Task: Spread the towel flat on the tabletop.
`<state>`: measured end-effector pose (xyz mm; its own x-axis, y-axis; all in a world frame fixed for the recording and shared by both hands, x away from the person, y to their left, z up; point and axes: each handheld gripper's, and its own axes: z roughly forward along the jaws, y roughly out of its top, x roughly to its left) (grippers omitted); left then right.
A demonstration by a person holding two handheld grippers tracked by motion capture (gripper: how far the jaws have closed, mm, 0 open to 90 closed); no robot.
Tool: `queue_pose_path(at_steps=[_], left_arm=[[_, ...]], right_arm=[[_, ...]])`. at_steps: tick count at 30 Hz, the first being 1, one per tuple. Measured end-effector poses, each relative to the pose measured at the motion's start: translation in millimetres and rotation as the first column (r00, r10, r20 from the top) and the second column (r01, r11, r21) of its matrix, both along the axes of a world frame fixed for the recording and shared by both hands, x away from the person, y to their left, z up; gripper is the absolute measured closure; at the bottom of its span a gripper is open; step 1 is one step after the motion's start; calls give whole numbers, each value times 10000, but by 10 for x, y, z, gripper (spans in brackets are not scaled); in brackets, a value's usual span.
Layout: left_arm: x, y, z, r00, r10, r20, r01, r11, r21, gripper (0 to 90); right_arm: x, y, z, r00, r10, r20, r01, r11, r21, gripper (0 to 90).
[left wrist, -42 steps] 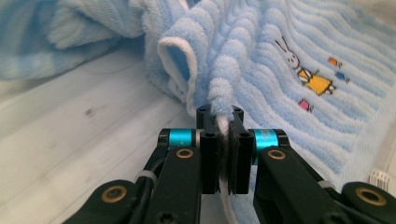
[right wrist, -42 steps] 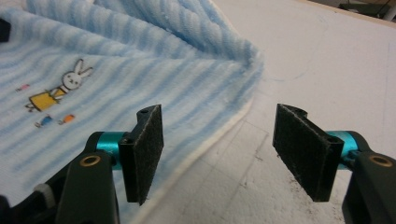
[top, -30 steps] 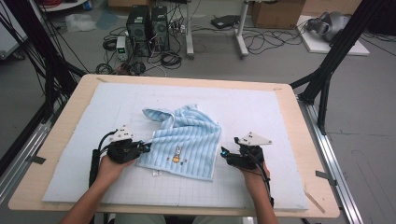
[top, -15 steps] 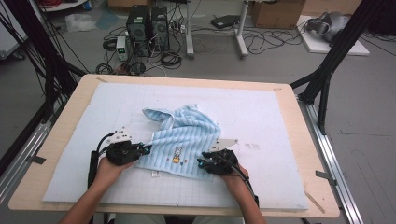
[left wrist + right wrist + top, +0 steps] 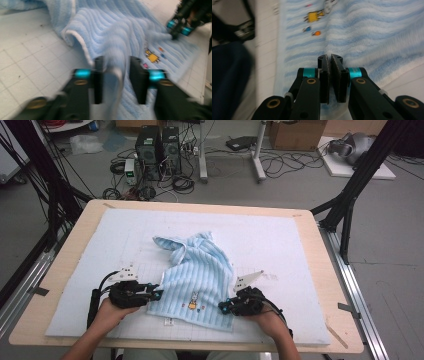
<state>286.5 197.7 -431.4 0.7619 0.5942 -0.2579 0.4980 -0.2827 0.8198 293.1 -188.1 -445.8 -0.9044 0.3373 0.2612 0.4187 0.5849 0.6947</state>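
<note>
As the left gripper (image 5: pixel 116 75) just opens its jaws around a towel (image 5: pixel 200 280) edge, the right gripper (image 5: pixel 330 60) has just clamped the opposite corner. Towel lies between both, stripes running away from the person.

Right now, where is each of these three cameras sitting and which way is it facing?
High view: fixed above the person's side, looking forward and down on the table; both forearms, left gripper and right gripper show.
Left gripper view: rides that gripper, looking along its jaws, which stand apart around a fold of the blue towel.
Right gripper view: rides that gripper, jaws pinched on the towel's edge.
All three share the towel's small cartoon print.
</note>
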Motion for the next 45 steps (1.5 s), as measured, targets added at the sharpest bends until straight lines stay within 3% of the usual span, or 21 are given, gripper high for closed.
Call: queue_pose_path(at_steps=[1, 2, 3, 5, 9, 11, 12, 15, 16, 21, 23, 25, 26, 29, 30, 31, 33, 39, 43, 44, 45], left_arm=[[0, 0, 0, 10000, 0, 0, 0, 10000, 0, 563], [9, 11, 12, 9999, 121, 18, -121, 9999, -41, 512], [36, 33, 37, 9981, 591, 195, -588, 9981, -163, 467], [59, 44, 46, 9964, 820, 225, -814, 9963, -281, 431], [171, 63, 85, 9915, 1213, 463, -1183, 9909, -640, 401], [248, 44, 111, 9892, 1339, 589, -1296, 9890, -713, 401], [353, 0, 130, 9873, 1428, 692, -1386, 9884, -624, 399], [461, -70, 128, 9838, 1606, 797, -1567, 9863, -521, 397], [560, -160, 122, 9817, 1683, 887, -1664, 9857, -283, 397], [735, -348, 90, 9815, 1554, 1115, -1585, 9872, 199, 397], [808, -433, 57, 9786, 1688, 1180, -1737, 9843, 326, 388], [897, -565, -14, 9793, 1713, 1075, -1796, 9811, 725, 393], [897, -565, -14, 9793, 1713, 1075, -1796, 9811, 725, 410], [927, -681, -95, 9841, 1475, 990, -1600, 9782, 1325, 473], [915, -725, -134, 9883, 1201, 944, -1361, 9728, 1874, 530], [902, -736, -143, 9896, 1012, 1024, -1212, 9695, 2131, 593], [881, -737, -137, 9893, 851, 1185, -1106, 9671, 2292, 738], [745, -654, -111, 9935, 604, 967, -794, 9751, 2069, 789], [572, -560, -73, 9935, 303, 1099, -503, 9816, 1844, 797], [525, -530, -60, 9934, 271, 1116, -457, 9848, 1674, 799], [482, -499, -51, 9937, 280, 1088, -439, 9883, 1462, 799]], right_arm=[[0, 0, 0, 10000, 0, 0, 0, 10000, 0, 854], [-51, -37, -2, 9967, 621, -518, -617, 9981, 84, 854], [-86, -48, 3, 9945, 829, -641, -827, 9966, 51, 851], [-116, -59, 10, 9943, 887, -593, -888, 9960, 10, 847], [-124, -123, 62, 9972, 706, -233, -693, 9962, 528, 782], [-101, -140, 91, 9992, 387, -84, -379, 9960, 815, 747], [-72, -149, 103, 9997, -16, 227, -8, 9949, 1011, 701], [-49, -151, 114, 9975, -460, 527, 402, 9936, 1052, 659], [-36, -150, 125, 9912, -983, 888, 897, 9913, 960, 624], [-5, -152, 133, 9670, -1984, 1599, 1872, 9789, 825, 550], [-6, -155, 138, 9662, -2058, 1553, 1951, 9774, 811, 548], [-12, -154, 138, 9638, -2120, 1619, 2025, 9766, 730, 537], [-11, -156, 137, 9631, -2152, 1620, 2059, 9759, 720, 531], [-5, -163, 136, 9566, -2343, 1731, 2262, 9719, 654, 508], [-4, -168, 135, 9548, -2414, 1732, 2339, 9702, 631, 508], [-3, -170, 133, 9524, -2456, 1806, 2386, 9693, 599, 508], [2, -182, 128, 9503, -2517, 1833, 2457, 9678, 551, 510], [8, -187, 126, 9466, -2625, 1873, 2577, 9649, 498, 518], [11, -187, 136, 9382, -2816, 2010, 2769, 9595, 516, 517], [19, -191, 142, 9309, -2971, 2125, 2908, 9548, 612, 518], [19, -191, 142, 9309, -2971, 2125, 2908, 9548, 612, 518]])
